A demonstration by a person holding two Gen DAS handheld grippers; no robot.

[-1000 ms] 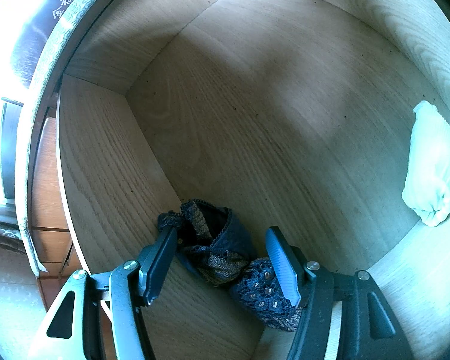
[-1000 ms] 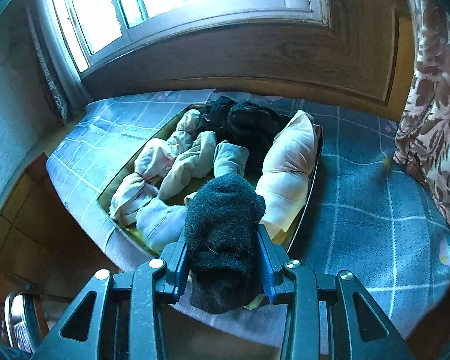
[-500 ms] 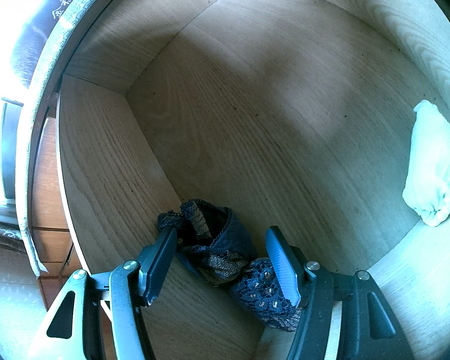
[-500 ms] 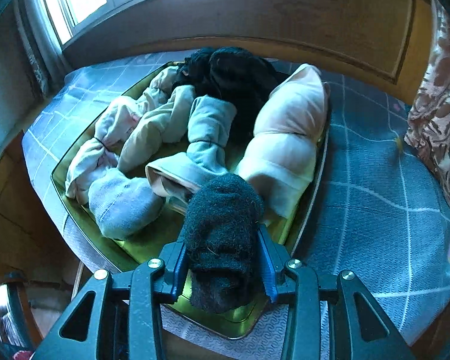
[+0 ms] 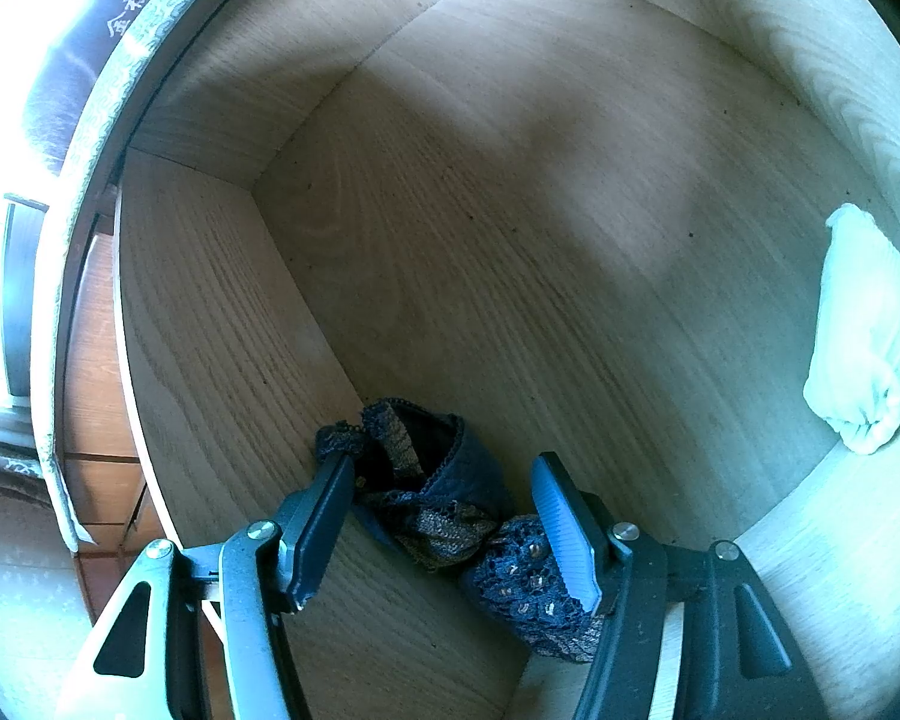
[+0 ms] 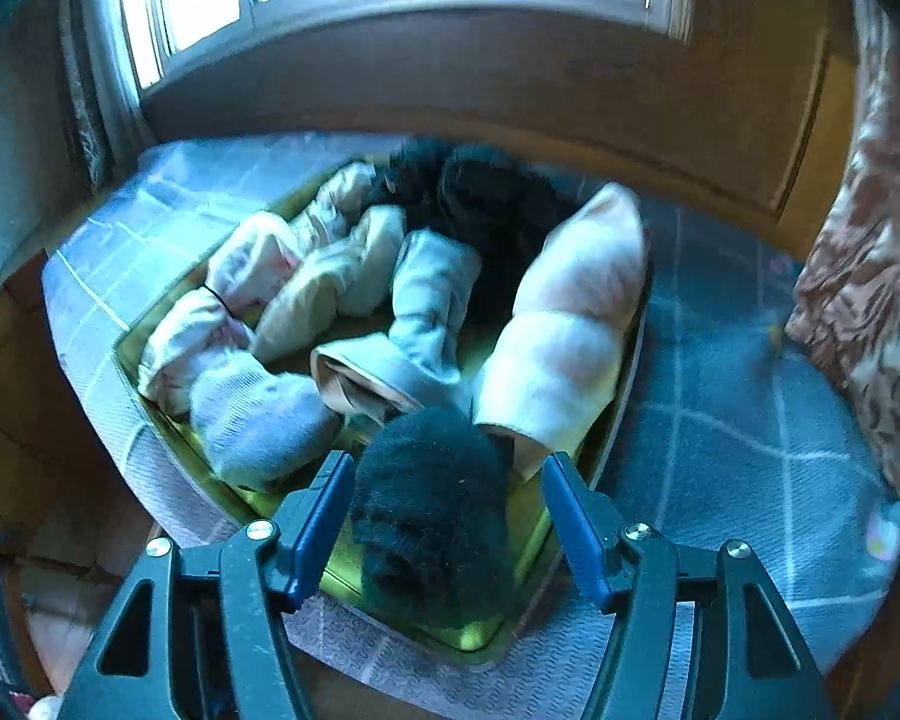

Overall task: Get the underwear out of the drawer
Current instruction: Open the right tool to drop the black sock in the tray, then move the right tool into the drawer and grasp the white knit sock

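Left gripper (image 5: 444,492): jaws held wide apart inside a pale wooden drawer (image 5: 510,192), nothing clamped. Dark blue lace underwear (image 5: 432,498) is found crumpled on the drawer floor between the jaws, against the wall on the left-jaw side; one lace edge lies at the left fingertip, and a beaded lace portion runs beneath the right finger; whether the pads touch the fabric cannot be told. A white folded garment (image 5: 864,336) is noted well beyond the right jaw, at the drawer's far edge. Right gripper (image 6: 447,480): jaws opening, with a black fuzzy rolled item (image 6: 432,510) set between them, a clear gap showing on the right-jaw side. The item is located at the near end of a green tray (image 6: 480,639). Ahead of the jaws, the tray is filled with pale rolled garments (image 6: 426,300) and a black bundle (image 6: 480,192). The tray is placed on a blue checked cloth (image 6: 720,420).
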